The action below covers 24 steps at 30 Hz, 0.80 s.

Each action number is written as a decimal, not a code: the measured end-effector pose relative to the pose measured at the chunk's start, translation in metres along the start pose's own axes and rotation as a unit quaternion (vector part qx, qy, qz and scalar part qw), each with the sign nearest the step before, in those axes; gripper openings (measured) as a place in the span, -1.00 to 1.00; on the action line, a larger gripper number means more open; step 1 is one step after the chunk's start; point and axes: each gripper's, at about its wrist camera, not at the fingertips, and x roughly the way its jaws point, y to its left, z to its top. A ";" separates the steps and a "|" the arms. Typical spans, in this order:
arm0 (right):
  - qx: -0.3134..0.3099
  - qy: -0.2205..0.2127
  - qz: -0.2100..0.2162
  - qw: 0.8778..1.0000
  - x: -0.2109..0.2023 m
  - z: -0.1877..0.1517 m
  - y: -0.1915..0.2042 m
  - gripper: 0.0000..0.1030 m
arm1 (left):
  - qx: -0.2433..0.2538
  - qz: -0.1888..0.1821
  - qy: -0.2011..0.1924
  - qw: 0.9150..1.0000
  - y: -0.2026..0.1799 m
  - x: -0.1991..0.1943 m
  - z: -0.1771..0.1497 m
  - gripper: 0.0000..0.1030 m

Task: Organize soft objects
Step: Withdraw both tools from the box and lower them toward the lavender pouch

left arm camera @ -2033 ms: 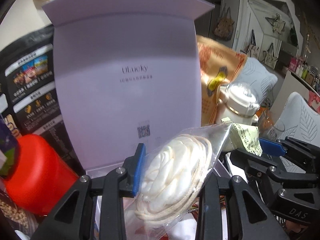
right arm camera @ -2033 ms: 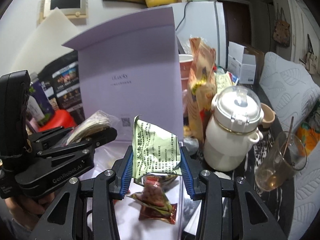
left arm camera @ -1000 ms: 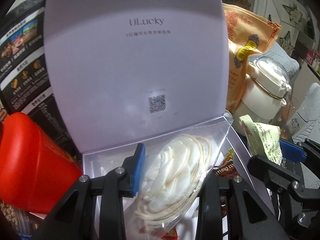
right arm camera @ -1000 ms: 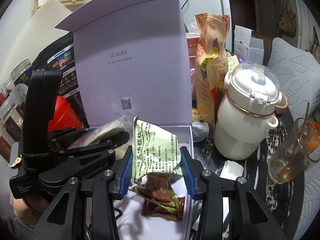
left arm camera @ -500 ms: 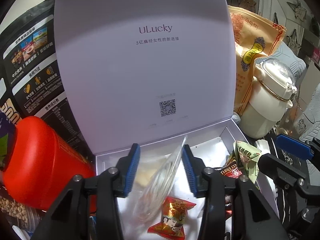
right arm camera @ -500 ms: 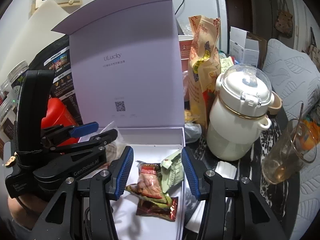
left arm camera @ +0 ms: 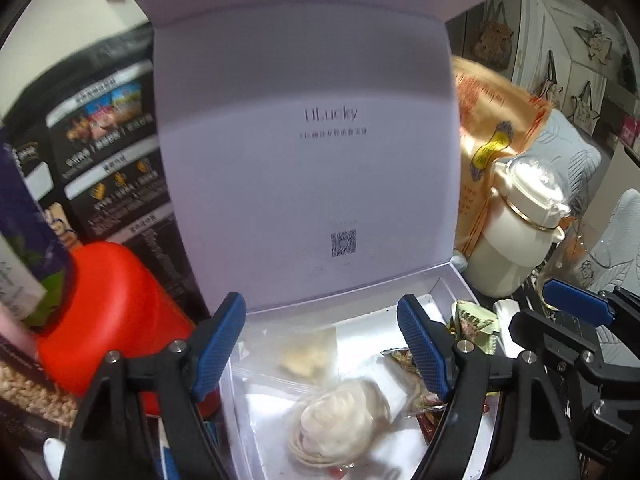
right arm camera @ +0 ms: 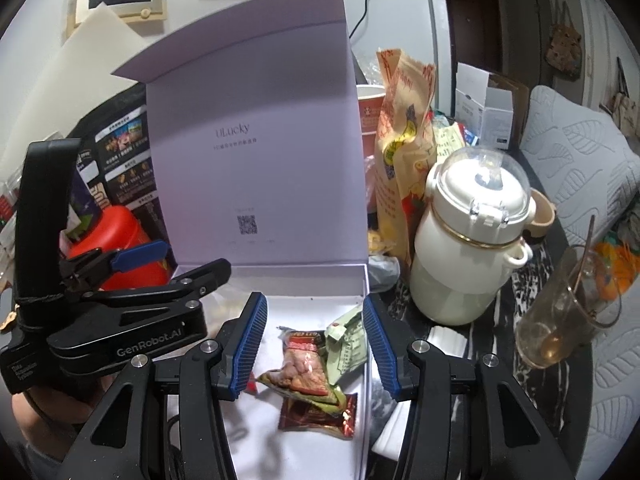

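Placing is the step in hand, we judge: the soft packets lie inside the lavender box (right arm camera: 304,280) and neither claw holds any of them. Our left claw (left arm camera: 320,340) hangs over the box with its jaws opening and nothing pressed between the blue ribbed pads; the clear bag of white cotton rounds (left arm camera: 340,420) lies on the box floor below them. Our right claw (right arm camera: 316,344) stands part open over the box's right side, its pads apart from the packets beneath it.

All places are taken from the box. On its white floor, toward the right wall, lie the green paper packet (right arm camera: 346,344), crumpled and printed, the glossy red snack packet (right arm camera: 306,364) and a dark foil packet (right arm camera: 320,412) under it. The cotton bag sits nearer the middle, slack and crinkled, its contents coiled into a flat spiral. The box is stiff matt card, its lid standing upright behind. Left of the box stands a red plastic jar (left arm camera: 108,312); right of it stands a smooth cream pot (right arm camera: 472,236) with a clear domed lid, and beyond that a glass cup (right arm camera: 560,312) on the counter.

Next, we think, both claws should lift clear and seek any soft thing still outside the box; none shows plainly here.
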 end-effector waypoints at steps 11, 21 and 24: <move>-0.005 -0.027 -0.009 1.000 -0.046 0.001 0.010 -0.03 | 0.011 -0.019 -0.041 0.999 -0.002 -0.061 0.003 0.52; -0.006 -0.062 -0.023 0.998 -0.099 -0.004 0.021 -0.03 | 0.010 -0.030 -0.083 0.996 -0.007 -0.113 0.000 0.52; -0.010 -0.072 -0.027 0.997 -0.116 -0.006 0.027 -0.03 | 0.013 -0.032 -0.093 0.995 -0.007 -0.129 -0.003 0.52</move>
